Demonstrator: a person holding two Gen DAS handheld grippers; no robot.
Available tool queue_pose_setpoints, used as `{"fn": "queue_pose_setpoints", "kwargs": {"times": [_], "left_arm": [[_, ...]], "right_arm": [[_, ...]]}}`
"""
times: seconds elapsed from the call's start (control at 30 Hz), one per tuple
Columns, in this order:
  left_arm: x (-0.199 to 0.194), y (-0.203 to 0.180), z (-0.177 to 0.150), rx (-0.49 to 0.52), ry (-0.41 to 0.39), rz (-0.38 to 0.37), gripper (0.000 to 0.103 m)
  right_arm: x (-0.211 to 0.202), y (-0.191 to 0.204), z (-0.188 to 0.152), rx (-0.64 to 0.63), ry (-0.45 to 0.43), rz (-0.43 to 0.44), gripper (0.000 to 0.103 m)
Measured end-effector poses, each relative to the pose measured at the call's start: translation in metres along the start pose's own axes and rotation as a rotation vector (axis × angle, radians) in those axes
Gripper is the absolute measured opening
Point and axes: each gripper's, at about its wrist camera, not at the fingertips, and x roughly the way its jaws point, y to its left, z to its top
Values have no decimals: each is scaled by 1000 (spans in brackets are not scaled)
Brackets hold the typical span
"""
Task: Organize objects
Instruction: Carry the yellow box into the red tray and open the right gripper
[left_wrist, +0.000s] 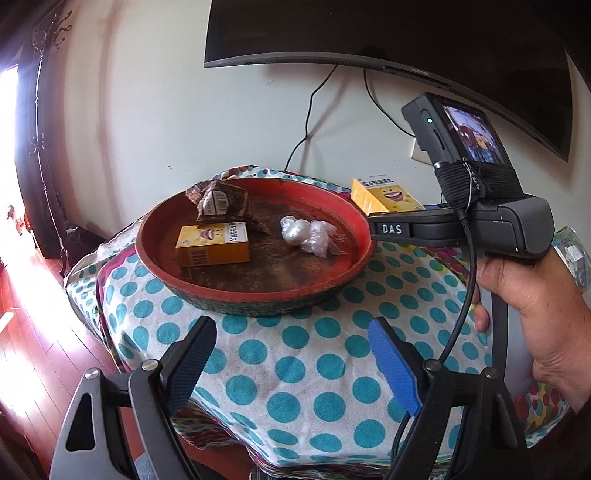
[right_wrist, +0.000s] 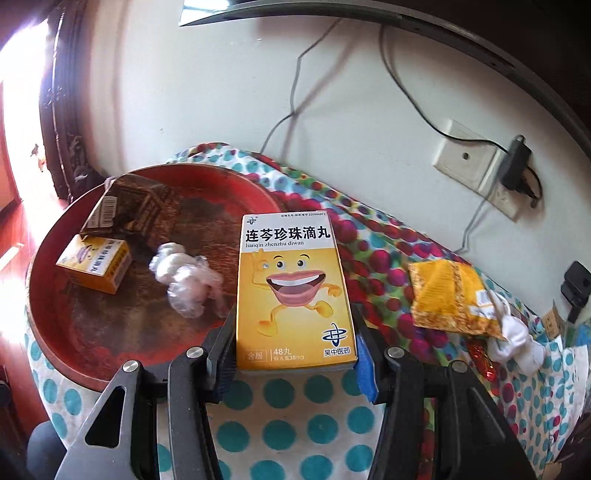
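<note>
Box (right_wrist: 295, 291) reading "lianqin zhenzhu diwan", "48", pinched between right fingers (right_wrist: 364, 354).

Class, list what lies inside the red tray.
Inside the red tray: a small yellow box, a crumpled brown packet and a clear plastic wad. Whatever lies beneath them is hidden.

My left camera sits back from the table edge, low, facing the wall across the red tray (left_wrist: 255, 291). My right camera looks from closer and higher, angled down. Both share the tray (right_wrist: 48, 332), dotted cloth (left_wrist: 295, 369) and wall.
</note>
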Motion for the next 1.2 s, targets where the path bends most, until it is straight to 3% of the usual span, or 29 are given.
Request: {"fn": "queue_pose_setpoints", "kwargs": {"times": [0.2, 0.43, 0.53, 0.7, 1.2], "left_arm": [[7, 17, 1, -42, 22, 43, 86], [10, 15, 0, -31, 28, 51, 86], [11, 16, -1, -35, 35, 58, 86], [11, 19, 0, -43, 28, 69, 86], [9, 27, 9, -64, 10, 91, 86]], "right_arm": [[6, 59, 3, -152, 59, 267, 50], [24, 90, -4, -271, 179, 414, 50], [37, 97, -5, -305, 220, 402, 50], [48, 86, 3, -262, 206, 315, 50], [53, 85, -6, -186, 184, 378, 52]]}}
